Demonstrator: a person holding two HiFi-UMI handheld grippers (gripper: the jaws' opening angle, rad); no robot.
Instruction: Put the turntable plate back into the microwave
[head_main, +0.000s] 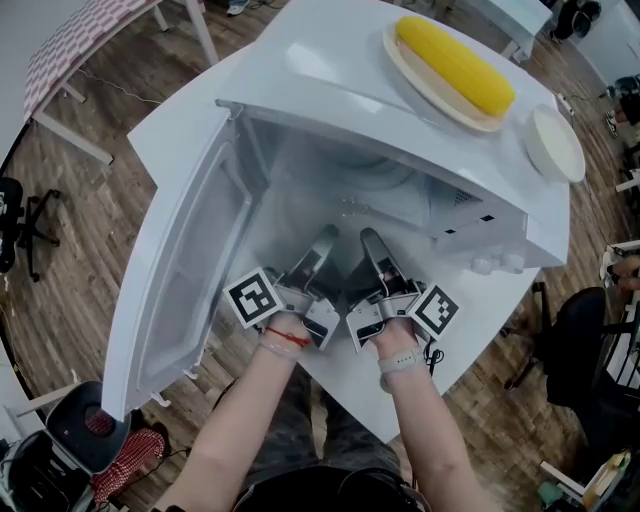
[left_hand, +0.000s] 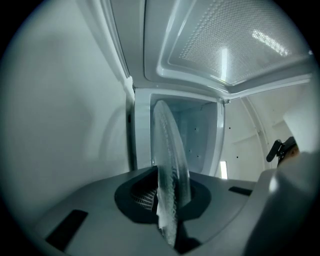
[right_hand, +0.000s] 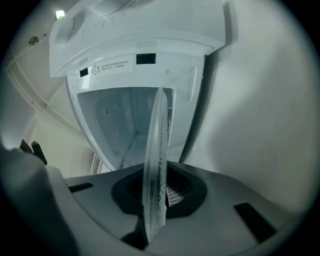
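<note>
The turntable plate (left_hand: 170, 165) is being squeezed at its edge between the closed jaws of the left gripper (head_main: 323, 240) and the right gripper (head_main: 372, 243), at the open microwave (head_main: 330, 110), mid-frame.

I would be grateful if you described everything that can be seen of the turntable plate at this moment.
The turntable plate is a clear, round glass disc with a thin rim and a finely textured band near its edge. Each gripper view shows it edge-on. The left hand-held gripper and the right hand-held gripper each clamp its near rim, side by side. It reaches into the open cavity of the microwave. From the head view it is almost invisible. Whether it rests on the cavity floor cannot be told.
</note>
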